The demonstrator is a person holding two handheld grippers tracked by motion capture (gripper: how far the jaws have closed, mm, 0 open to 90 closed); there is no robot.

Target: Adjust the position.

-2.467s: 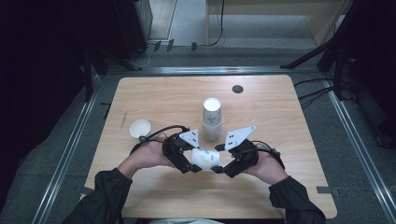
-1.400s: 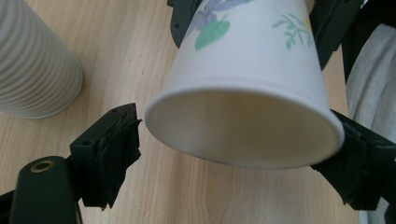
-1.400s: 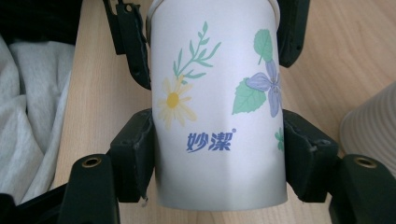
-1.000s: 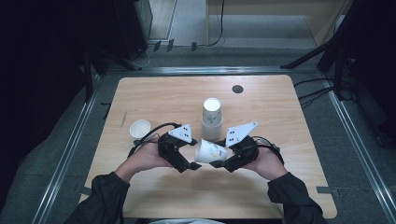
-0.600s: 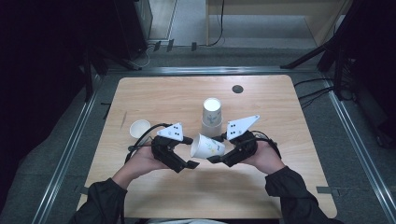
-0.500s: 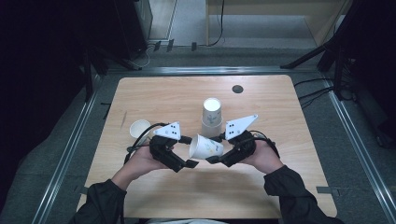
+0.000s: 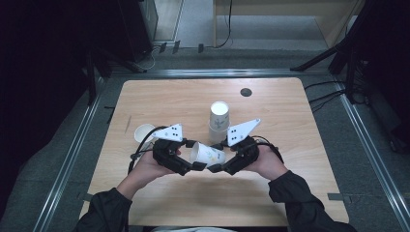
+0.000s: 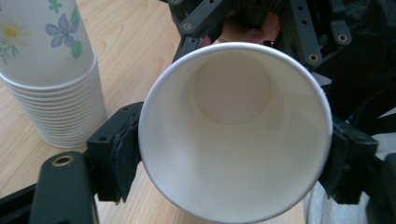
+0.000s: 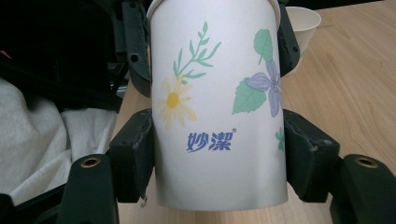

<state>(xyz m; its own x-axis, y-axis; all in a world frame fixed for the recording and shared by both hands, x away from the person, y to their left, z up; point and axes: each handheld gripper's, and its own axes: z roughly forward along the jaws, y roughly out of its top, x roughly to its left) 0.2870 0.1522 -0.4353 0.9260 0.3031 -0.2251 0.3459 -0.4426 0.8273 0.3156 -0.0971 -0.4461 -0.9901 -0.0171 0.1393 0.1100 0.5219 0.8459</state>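
A white paper cup (image 7: 208, 154) with a flower print lies on its side in the air between my two grippers, above the near middle of the table. My right gripper (image 7: 218, 157) is shut on its bottom end; in the right gripper view the pads (image 9: 135, 149) press the printed wall of the cup (image 9: 217, 107). My left gripper (image 7: 193, 155) faces the open mouth. Its jaws have just been closing, and in the left gripper view both pads (image 8: 122, 154) touch the rim of the cup (image 8: 233, 130).
A stack of upside-down flowered cups (image 7: 219, 121) (image 8: 51, 79) stands just behind the grippers. A single upright cup (image 7: 143, 132) (image 9: 303, 21) stands at the left. A black round plug (image 7: 246, 92) sits in the wooden table (image 7: 169, 101) near its far edge.
The left gripper's jaws have drawn in onto the cup's rim. Both hands stay roughly where they were, with the cup still between them.
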